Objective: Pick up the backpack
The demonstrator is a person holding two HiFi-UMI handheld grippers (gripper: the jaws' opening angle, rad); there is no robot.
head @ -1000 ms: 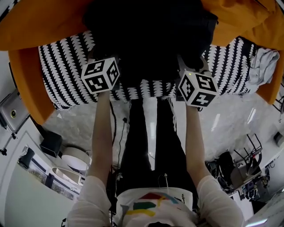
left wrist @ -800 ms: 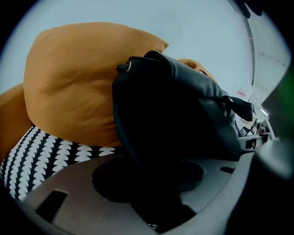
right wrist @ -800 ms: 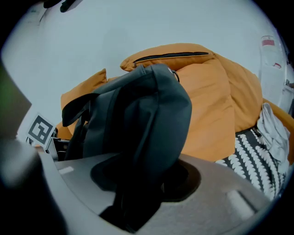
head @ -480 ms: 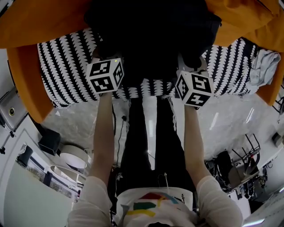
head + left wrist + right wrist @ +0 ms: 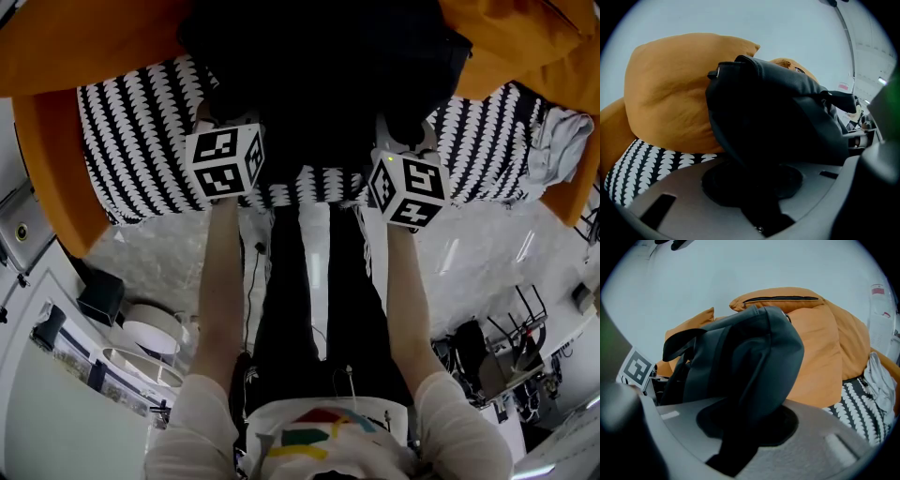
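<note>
A black backpack (image 5: 323,84) lies on the sofa's black-and-white patterned cover (image 5: 141,141), leaning against orange cushions. My left gripper (image 5: 228,112) is at its near left corner and my right gripper (image 5: 403,127) at its near right corner; in the head view only their marker cubes show clearly. In the left gripper view the backpack (image 5: 773,112) fills the middle, and a fold of its fabric runs down between the closing jaws of the left gripper (image 5: 757,206). The right gripper view shows the backpack (image 5: 745,362) the same way, with the right gripper (image 5: 736,446) closing on a pinched fold.
Big orange cushions (image 5: 84,47) (image 5: 511,37) flank the backpack at the sofa's back. A grey cloth (image 5: 558,141) lies at the sofa's right end. On the floor below stand a round white object (image 5: 155,333) at left and wire-framed equipment (image 5: 506,356) at right.
The two marker cubes have drawn slightly closer together, and the right one has rolled a little. The backpack has not moved.
</note>
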